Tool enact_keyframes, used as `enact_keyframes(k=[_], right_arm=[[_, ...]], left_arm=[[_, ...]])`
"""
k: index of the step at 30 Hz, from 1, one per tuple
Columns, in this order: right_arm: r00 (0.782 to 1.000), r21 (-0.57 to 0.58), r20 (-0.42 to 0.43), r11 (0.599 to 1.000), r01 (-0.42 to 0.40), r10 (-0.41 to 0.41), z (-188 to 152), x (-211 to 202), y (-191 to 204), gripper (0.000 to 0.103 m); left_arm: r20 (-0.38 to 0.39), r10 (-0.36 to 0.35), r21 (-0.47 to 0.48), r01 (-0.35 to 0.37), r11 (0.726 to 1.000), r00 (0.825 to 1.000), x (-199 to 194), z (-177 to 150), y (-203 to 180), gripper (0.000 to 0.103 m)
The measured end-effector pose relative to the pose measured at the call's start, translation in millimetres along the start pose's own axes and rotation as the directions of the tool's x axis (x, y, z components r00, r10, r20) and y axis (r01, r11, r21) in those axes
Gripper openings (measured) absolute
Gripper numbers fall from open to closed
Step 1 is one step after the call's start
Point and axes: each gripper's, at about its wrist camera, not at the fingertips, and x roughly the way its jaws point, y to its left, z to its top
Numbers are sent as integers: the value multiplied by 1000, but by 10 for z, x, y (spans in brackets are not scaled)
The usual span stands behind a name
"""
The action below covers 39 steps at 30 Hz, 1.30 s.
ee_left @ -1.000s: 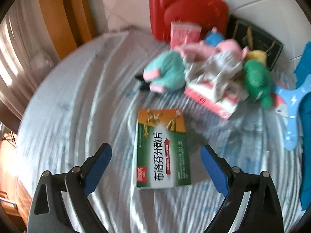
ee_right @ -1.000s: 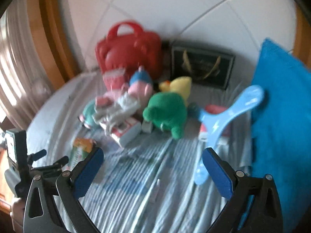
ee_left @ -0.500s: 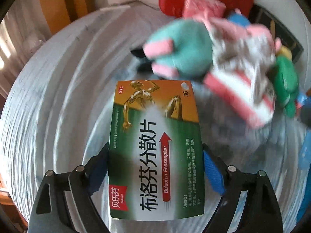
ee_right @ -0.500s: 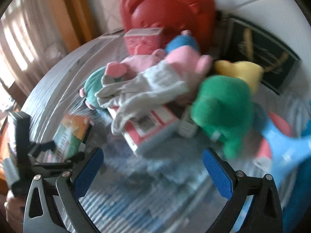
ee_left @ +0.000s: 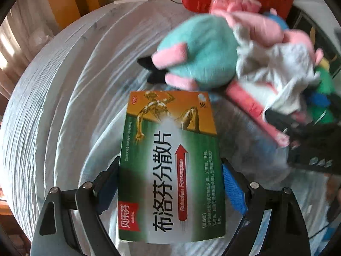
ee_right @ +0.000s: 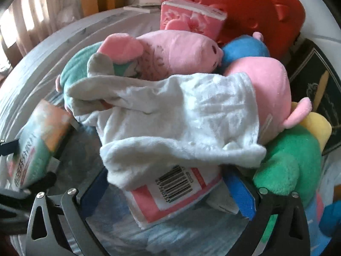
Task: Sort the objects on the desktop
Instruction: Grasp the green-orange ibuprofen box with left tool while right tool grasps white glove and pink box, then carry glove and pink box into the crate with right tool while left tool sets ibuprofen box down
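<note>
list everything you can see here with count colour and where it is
medicine box: 1, green and orange, between the left claw's fingers
white cloth: 1, draped over the pile
carton: 1, pink and white, barcoded, under the cloth
teal plush: 1, teal with pink, behind the medicine box
pink plush toys: 2, top of pile
green plush: 1, right of pile
yellow plush: 1, behind the green one
red case: 1, at back
pink packet: 1, against the red case
dark box: 1, far right
left claw: blue pads flanking the medicine box
right claw: open, around the carton
</note>
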Motion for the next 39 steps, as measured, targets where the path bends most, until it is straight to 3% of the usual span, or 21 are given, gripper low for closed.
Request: enact_keyframes(k=[4,10,12,17,23,26,28,30,35,39], right_arm=[[998,29,-59,999,-23,24,-159,-107,6,96],[976,164,-88,970,-182,198,-562,-436,-71,96],[984,175,-59,972,-154,167,-606,-528,-123,103],[982,213,22,959,-186,186,-469,-612,-274,103],[984,243,-47,958,-154,170,-314,-230,-177,103],[975,258,-83,950,-178,206,-249,-47,-122,103],[979,225,-115,964,-142,171,-222,108,-16,103],[982,234,-113,964,-125,154,-246,154,7,93],[990,270,-57,956,-113,133,-499,-265,-8,92],[996,285,21,954,-94,92,-701,-813,-7,92]], left_arm=[[-7,8,4,-8,1000,1000,-58,-137,-51,87],[-2,12,6,-12,1000,1000,-358,-312,-161,87],[6,1,19,-1,1000,1000,-462,-380,-226,87],[47,59,31,-61,998,997,-406,-333,-318,87],[66,51,-37,-49,998,996,-465,-276,-182,87],[64,55,-25,-54,998,996,-399,-217,-221,87],[49,59,-16,-59,998,997,-382,-358,-225,87],[53,52,-3,-52,999,997,-406,-434,-231,87],[81,14,40,-17,999,997,-680,-686,-298,87],[128,-62,88,51,995,990,-1170,-911,-468,87]])
